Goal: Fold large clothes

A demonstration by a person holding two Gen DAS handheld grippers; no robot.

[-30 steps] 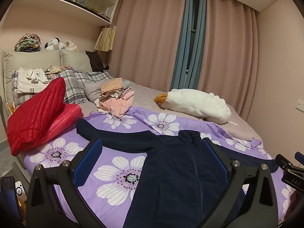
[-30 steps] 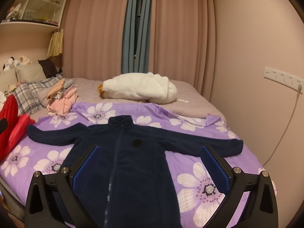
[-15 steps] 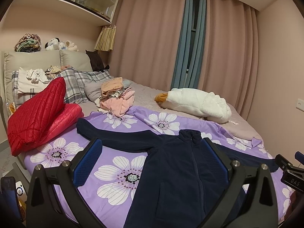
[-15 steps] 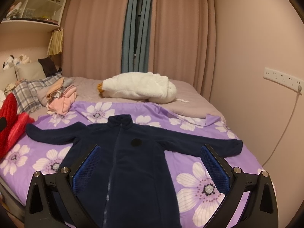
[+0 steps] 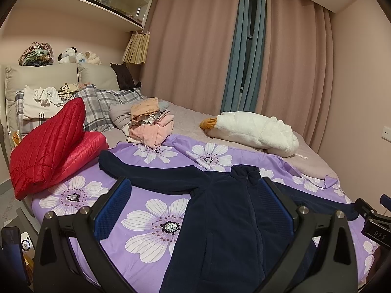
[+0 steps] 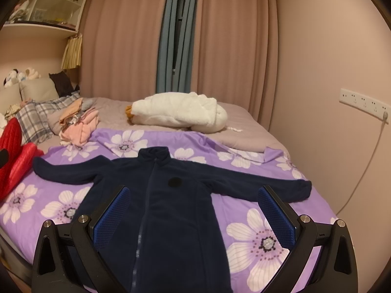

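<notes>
The left gripper (image 5: 194, 188) is hovering with its two blue-padded fingers spread wide, holding nothing. Between those fingers, a navy fleece jacket (image 5: 227, 217) is lying flat and front-up on a purple floral bedspread (image 5: 156, 222).

The right gripper (image 6: 193, 196) is also hanging wide and empty, its blue pads (image 6: 276, 214) framing the jacket's (image 6: 166, 200) zipped front from above without touching it.

The jacket is the landmark here. It is lying spread out near the foot edge of the bed, collar pointing toward the curtains, zipper closed, both sleeves stretched straight out to the sides. A round dark patch (image 6: 174, 182) is sitting on its chest.

Off the end of one sleeve, a red quilted jacket (image 5: 51, 144) is slumping in a heap at the bed's edge. Beyond the collar on that same side, a small pile of pink and orange clothes (image 5: 150, 127) is resting where the bedspread ends. Beyond the collar on the other side, a white plush goose (image 6: 178, 112) is lying on a plain grey sheet. Farther behind the red jacket, plaid pillows (image 5: 102, 107) are leaning against the headboard. Pink curtains (image 6: 232, 48) are hanging well beyond everything.
</notes>
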